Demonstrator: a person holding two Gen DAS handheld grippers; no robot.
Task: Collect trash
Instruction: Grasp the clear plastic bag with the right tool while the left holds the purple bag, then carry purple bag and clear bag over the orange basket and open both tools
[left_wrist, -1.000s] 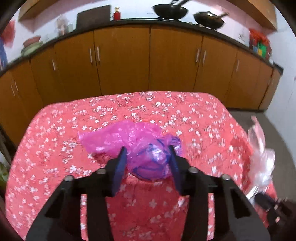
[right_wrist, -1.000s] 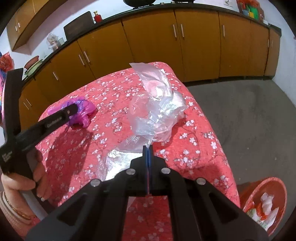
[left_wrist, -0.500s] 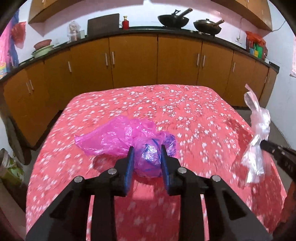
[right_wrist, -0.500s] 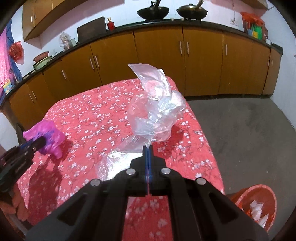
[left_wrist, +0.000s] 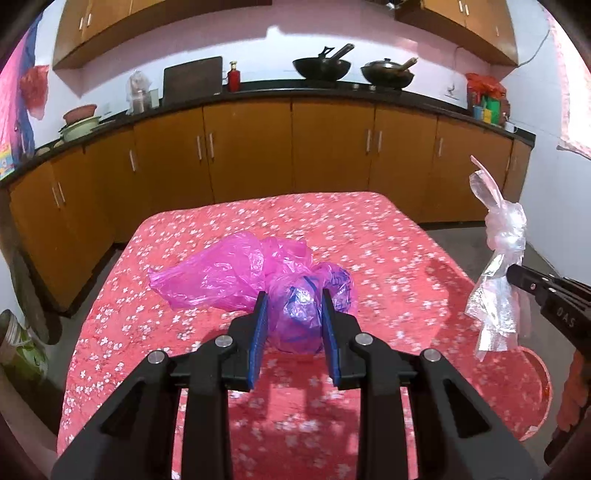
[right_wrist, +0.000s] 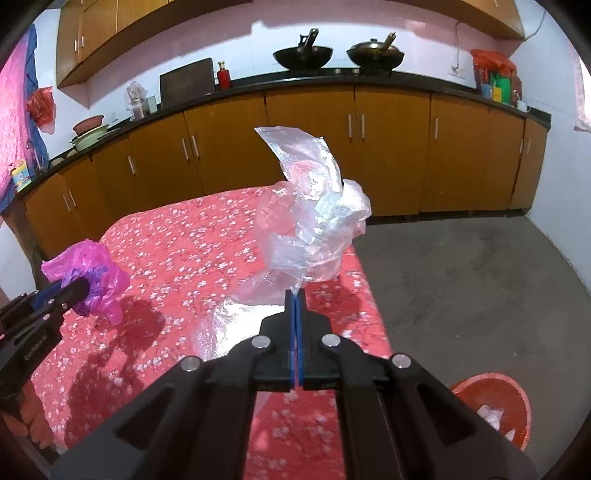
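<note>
From my remote seat, both bags now hang clear of the cloth, where a second ago the pink one lay on it and the clear one trailed across it. At lower centre of the left view my left gripper (left_wrist: 291, 325) pinches the crumpled pink plastic bag (left_wrist: 258, 273) between its blue pads, loose folds spilling toward frame left; in the right view the same bundle (right_wrist: 92, 280) shows at far left, its shadow on the cloth below. At centre of the right view my right gripper (right_wrist: 295, 314) has its pads pressed together on a corner of the clear plastic bag (right_wrist: 314, 221), which billows upward. The red floral tablecloth (left_wrist: 369, 240), earlier filling the frame, now sits lower, with more wooden cabinets (left_wrist: 332, 147) and two dark woks (left_wrist: 321, 68) showing behind. The red basin (right_wrist: 491, 410), scraps inside, stands on the grey floor at lower right.
</note>
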